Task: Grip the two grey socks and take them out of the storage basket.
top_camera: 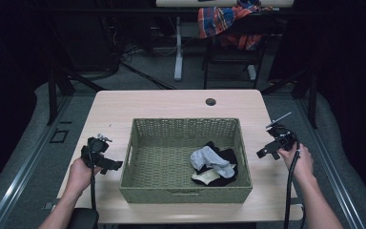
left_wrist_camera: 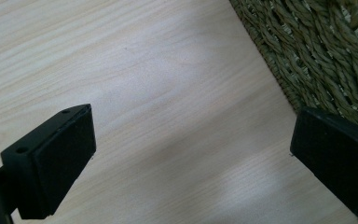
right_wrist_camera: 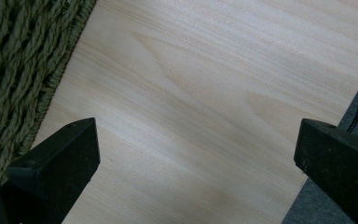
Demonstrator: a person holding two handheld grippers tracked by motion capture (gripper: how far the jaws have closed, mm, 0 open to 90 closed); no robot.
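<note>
Centrally in the high view, the woven basket (top_camera: pixel 186 162) occupies the tabletop (top_camera: pixel 171 102), leaving bare strips at frame left and right. Left hand-held gripper (top_camera: pixel 110 164) hovers low at the basket's left wall, jaws wide, empty. Right hand-held gripper (top_camera: pixel 266 151) sits at the right strip near the tabletop edge, jaws wide, empty. Socks (top_camera: pixel 214 164) lie in the basket's lower right corner.

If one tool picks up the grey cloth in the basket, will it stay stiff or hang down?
The grey cloth lies crumpled in folds, so it will probably hang limp. It looks thin, so likely light. It rests on a black cloth, which might drag along with it.
</note>
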